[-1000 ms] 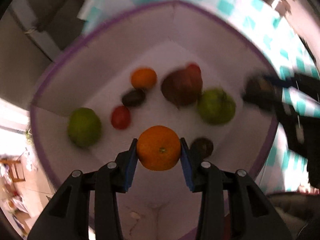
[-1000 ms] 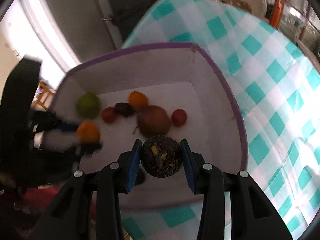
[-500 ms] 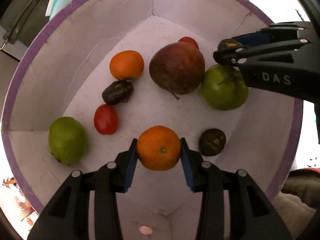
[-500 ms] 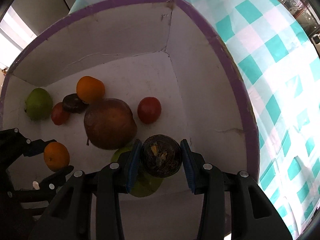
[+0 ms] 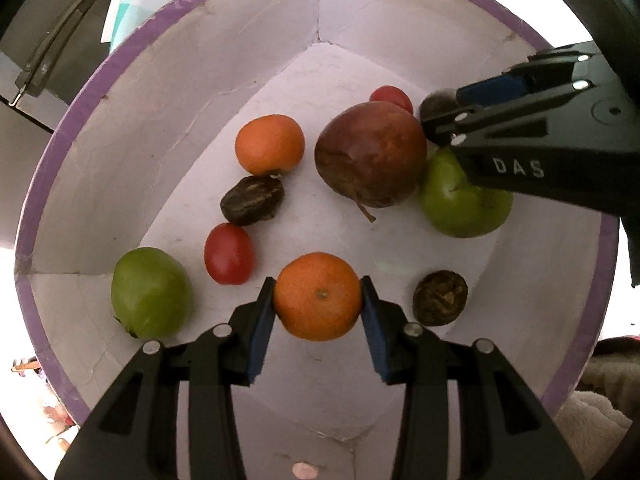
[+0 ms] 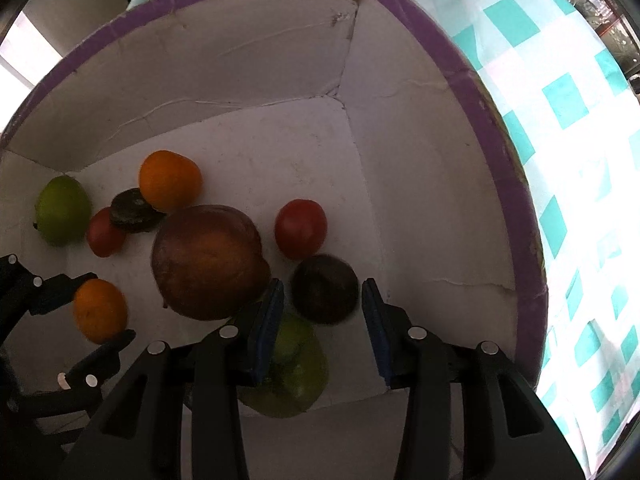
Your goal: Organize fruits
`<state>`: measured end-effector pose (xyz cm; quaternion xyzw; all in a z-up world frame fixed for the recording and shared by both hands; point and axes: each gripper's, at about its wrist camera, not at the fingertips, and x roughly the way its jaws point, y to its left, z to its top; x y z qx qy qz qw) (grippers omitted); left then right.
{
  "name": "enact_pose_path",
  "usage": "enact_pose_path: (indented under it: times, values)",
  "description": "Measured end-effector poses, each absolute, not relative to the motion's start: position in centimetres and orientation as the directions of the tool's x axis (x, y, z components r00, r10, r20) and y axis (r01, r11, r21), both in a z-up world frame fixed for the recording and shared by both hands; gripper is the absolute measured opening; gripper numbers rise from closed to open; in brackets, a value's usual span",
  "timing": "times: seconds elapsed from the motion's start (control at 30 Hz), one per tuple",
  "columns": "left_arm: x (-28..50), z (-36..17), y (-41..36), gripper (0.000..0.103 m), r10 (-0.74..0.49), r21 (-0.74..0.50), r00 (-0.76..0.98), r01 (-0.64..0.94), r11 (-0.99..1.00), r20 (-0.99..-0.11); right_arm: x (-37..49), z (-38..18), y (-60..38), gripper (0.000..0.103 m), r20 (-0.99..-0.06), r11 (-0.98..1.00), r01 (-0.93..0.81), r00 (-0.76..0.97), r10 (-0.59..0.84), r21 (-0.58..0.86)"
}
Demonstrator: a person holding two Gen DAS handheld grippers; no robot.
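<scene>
Inside box [image 5: 120, 128], left gripper [image 5: 318, 312] gripping orange [image 5: 317, 296]

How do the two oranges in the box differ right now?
The near orange is clamped between the left gripper's blue pads, while the far orange lies loose on the white box floor. The near orange shows its stem dimple to the camera; the far orange shows smooth skin and touches a dark wrinkled fruit. Both are round, orange and alike in size.
</scene>
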<state>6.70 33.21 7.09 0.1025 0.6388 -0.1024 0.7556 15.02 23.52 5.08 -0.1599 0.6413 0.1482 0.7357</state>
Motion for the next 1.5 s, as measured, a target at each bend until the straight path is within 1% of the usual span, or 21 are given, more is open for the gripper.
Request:
enact_pose_path:
  times: [0.03, 0.07, 0.1, 0.13, 0.17, 0.2, 0.23, 0.27, 0.3, 0.37, 0.47, 0.53, 0.57, 0.63, 0.73, 0.83, 0.9, 0.93, 1.1, 1.5]
  values:
    - [6.6, 7.4, 33.2, 0.045, -0.022, 0.030, 0.179, 0.282, 0.959, -0.984, 14.9, 5.2, 23.6, 0.046, -0.990, 0.904, -0.425, 0.142, 0.011, -0.051]
    - [6.4, 7.4, 32.9, 0.049, -0.018, 0.037, 0.192, 0.279, 0.960, -0.981, 14.7, 5.3, 23.6, 0.050, -0.988, 0.901, -0.429, 0.155, 0.002, -0.065]
    - [6.3, 7.6, 32.8, 0.050, -0.013, 0.045, 0.206, 0.276, 0.960, -0.978, 14.9, 5.5, 23.6, 0.057, -0.987, 0.900, -0.429, 0.162, -0.002, -0.072]
    - [6.2, 7.8, 32.8, 0.051, -0.010, 0.052, 0.222, 0.273, 0.960, -0.975, 14.8, 5.7, 23.6, 0.061, -0.985, 0.901, -0.428, 0.172, -0.003, -0.078]
    - [6.0, 8.1, 32.8, 0.055, -0.009, 0.059, 0.244, 0.268, 0.962, -0.970, 14.6, 6.2, 23.5, 0.063, -0.982, 0.902, -0.425, 0.186, 0.008, -0.073]
    - [5.7, 8.6, 32.9, 0.064, -0.010, 0.063, 0.272, 0.256, 0.965, -0.962, 14.4, 6.5, 23.3, 0.066, -0.981, 0.903, -0.426, 0.193, 0.027, -0.059]
    - [5.6, 9.0, 33.2, 0.069, -0.013, 0.060, 0.292, 0.243, 0.968, -0.956, 14.0, 7.1, 23.2, 0.068, -0.977, 0.902, -0.429, 0.207, 0.052, -0.043]
    - [5.3, 9.7, 33.6, 0.078, -0.026, 0.045, 0.322, 0.212, 0.976, -0.946, 13.6, 7.6, 23.2, 0.079, -0.972, 0.899, -0.436, 0.228, 0.065, -0.042]
    - [5.0, 10.4, 34.1, 0.082, -0.040, 0.027, 0.350, 0.183, 0.983, -0.936, 13.2, 8.1, 23.3, 0.087, -0.964, 0.893, -0.447, 0.255, 0.069, -0.054]
    - [4.3, 12.0, 34.9, 0.085, -0.048, 0.011, 0.422, 0.136, 0.991, -0.905, 12.3, 9.1, 23.5, 0.087, -0.951, 0.873, -0.483, 0.297, 0.089, -0.069]
    - [2.7, 14.8, 35.7, 0.085, -0.040, -0.003, 0.549, 0.068, 0.998, -0.835, 11.2, 10.3, 23.4, 0.087, -0.936, 0.863, -0.499, 0.333, 0.114, -0.073]
    - [2.1, 16.3, 36.0, 0.094, -0.015, -0.006, 0.607, 0.017, 1.000, -0.794, 10.6, 11.3, 22.9, 0.087, -0.924, 0.864, -0.501, 0.352, 0.149, -0.051]
    - [1.9, 17.3, 36.4, 0.102, -0.004, -0.019, 0.635, -0.016, 1.000, -0.773, 10.0, 11.7, 22.6, 0.087, -0.919, 0.865, -0.501, 0.356, 0.170, -0.034]
    - [1.6, 18.1, 36.4, 0.101, 0.001, -0.047, 0.652, -0.057, 0.997, -0.758, 9.5, 12.3, 22.2, 0.087, -0.915, 0.866, -0.500, 0.354, 0.195, -0.009]
    - [1.6, 17.8, 36.5, 0.101, 0.024, -0.058, 0.595, -0.118, 0.991, -0.803, 9.8, 12.6, 21.9, 0.087, -0.929, 0.856, -0.517, 0.300, 0.215, 0.031]
    - [2.0, 15.7, 36.5, 0.101, 0.090, 0.002, 0.478, -0.181, 0.984, -0.874, 9.6, 12.3, 22.0, 0.087, -0.939, 0.858, -0.513, 0.288, 0.187, 0.014]
    - [1.6, 14.6, 36.7, 0.101, 0.174, 0.092, 0.414, -0.212, 0.973, -0.894, 9.4, 11.5, 22.1, 0.087, -0.948, 0.855, -0.518, 0.263, 0.176, 0.015]
    - [1.7, 14.1, 36.6, 0.101, 0.195, 0.118, 0.388, -0.211, 0.970, -0.901, 9.3, 11.3, 22.1, 0.087, -0.951, 0.853, -0.521, 0.256, 0.172, 0.014]
    - [1.8, 12.5, 37.2, 0.101, 0.142, 0.080, 0.344, -0.190, 0.979, -0.928, 9.5, 10.5, 22.7, 0.087, -0.956, 0.848, -0.531, 0.246, 0.157, 0.003]
    - [3.7, 11.2, 37.4, 0.101, 0.074, 0.025, 0.327, -0.149, 0.988, -0.942, 10.5, 9.7, 22.3, 0.087, -0.960, 0.866, -0.499, 0.244, 0.136, -0.004]
